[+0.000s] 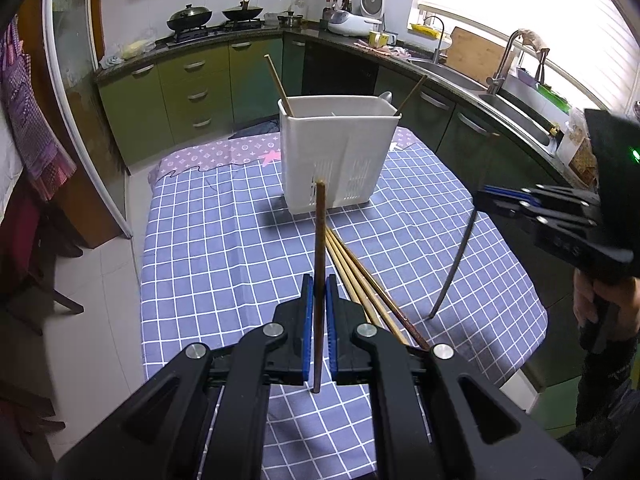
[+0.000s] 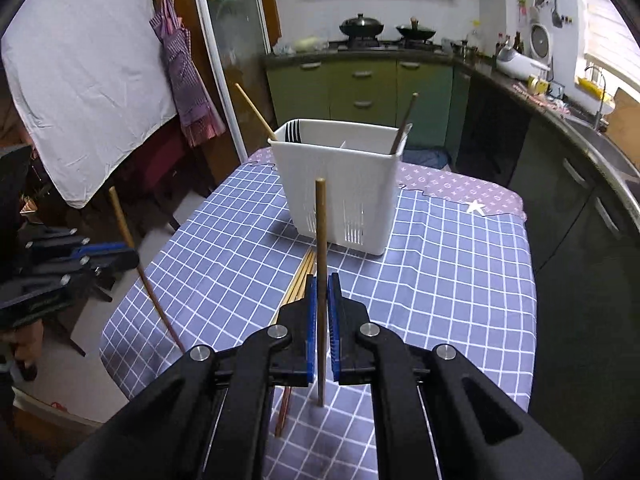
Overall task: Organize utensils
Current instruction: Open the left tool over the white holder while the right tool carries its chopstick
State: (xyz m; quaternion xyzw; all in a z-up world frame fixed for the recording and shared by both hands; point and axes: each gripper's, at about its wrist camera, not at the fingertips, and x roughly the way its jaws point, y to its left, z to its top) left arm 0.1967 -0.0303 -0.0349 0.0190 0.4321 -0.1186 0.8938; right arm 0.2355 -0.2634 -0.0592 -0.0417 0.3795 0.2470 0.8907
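Observation:
A white utensil holder stands on the blue checked tablecloth. Two chopsticks lean out of it, with a spoon and dark forks inside. My left gripper is shut on a dark brown chopstick that stands upright before the holder. My right gripper is shut on a lighter brown chopstick, lifted above the cloth. Each gripper shows in the other's view, the right gripper and the left gripper. Several loose chopsticks lie on the cloth between me and the holder.
Green kitchen cabinets and a dark counter with a sink curve round behind and to the right of the table. A checked apron and a white sheet hang to the left. A person's hand holds the right gripper's handle.

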